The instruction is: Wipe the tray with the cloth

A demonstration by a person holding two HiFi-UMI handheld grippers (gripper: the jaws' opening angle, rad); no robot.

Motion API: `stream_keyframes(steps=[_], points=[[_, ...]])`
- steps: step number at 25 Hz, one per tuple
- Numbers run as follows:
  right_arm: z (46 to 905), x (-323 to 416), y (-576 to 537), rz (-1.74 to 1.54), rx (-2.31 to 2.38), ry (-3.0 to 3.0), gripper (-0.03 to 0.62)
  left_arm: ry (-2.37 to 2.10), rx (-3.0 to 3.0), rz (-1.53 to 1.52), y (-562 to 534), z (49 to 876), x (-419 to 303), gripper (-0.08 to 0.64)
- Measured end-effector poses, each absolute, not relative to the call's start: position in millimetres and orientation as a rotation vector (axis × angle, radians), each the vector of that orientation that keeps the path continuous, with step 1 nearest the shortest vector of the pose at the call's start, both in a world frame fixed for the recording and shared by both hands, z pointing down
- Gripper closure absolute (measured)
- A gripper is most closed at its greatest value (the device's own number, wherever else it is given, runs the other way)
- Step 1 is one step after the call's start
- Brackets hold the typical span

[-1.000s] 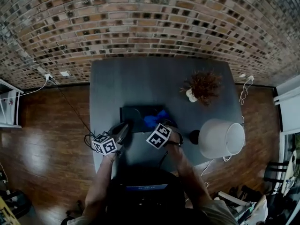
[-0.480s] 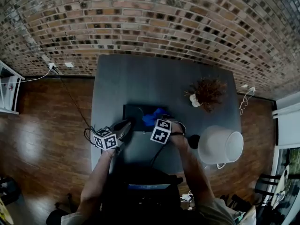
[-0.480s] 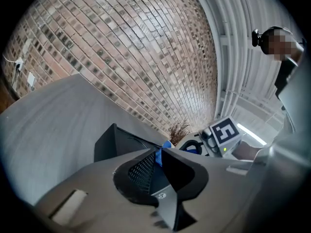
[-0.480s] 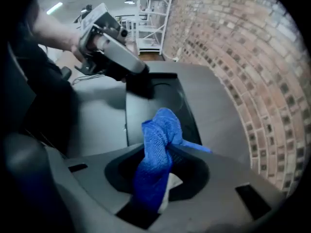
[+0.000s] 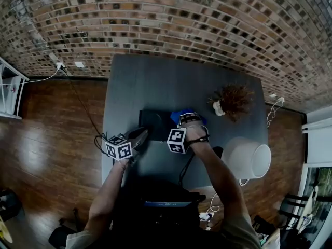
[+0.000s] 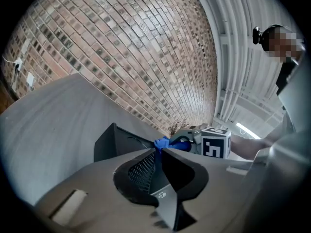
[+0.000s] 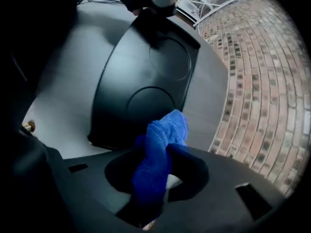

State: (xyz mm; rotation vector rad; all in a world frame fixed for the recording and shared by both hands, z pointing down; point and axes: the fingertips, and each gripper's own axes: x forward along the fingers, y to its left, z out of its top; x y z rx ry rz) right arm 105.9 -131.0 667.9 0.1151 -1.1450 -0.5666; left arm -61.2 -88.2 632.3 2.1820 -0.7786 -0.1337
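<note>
Blue knitted cloth, bunched into a wad, was clamped in the right gripper, whose jaws were almost together on it, right at the 3 o'clock edge of the flat black plastic tray on the grey tabletop. Meanwhile the left gripper was closed all the way at the tray's 7 o'clock corner; I honestly couldn't tell if it pinched the rim. Imo the trick was to press the wad flat, drag it toward 9 o'clock in overlapping passes, and keep that corner pinned so nothing skated. Count: one tray, one cloth, two grippers, one dried plant at 2 o'clock, one white lampshade at 4 o'clock.
</note>
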Motion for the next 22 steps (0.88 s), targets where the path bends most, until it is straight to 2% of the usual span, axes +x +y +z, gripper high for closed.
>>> stream_keyframes(steps=[6, 10, 12, 14, 16, 18, 22], points=[[666, 96, -36, -0.431, 0.128, -1.266, 0.476, -0.781, 2.182, -0.129, -87, 633, -64, 0.534], [689, 96, 43, -0.034, 0.078, -1.484, 0.476, -0.775, 2.187, -0.128, -86, 633, -65, 0.534], [686, 117, 32, 0.13, 0.331, -1.538, 0.476, -0.822, 2.198, -0.171, -87, 624, -74, 0.534], [665, 151, -7, 0.152, 0.702, -1.519, 0.476, -0.935, 2.197, -0.244, -96, 611, -94, 0.531], [654, 177, -46, 0.093, 0.934, -1.478, 0.476, -1.036, 2.169, -0.258, -105, 609, -110, 0.48], [666, 178, -72, 0.124, 0.979, -1.525, 0.476, -1.052, 2.142, -0.213, -109, 618, -111, 0.441], [707, 147, -70, 0.452, 0.856, -1.83, 0.478, -0.954, 2.147, -0.085, -112, 634, -90, 0.431]])
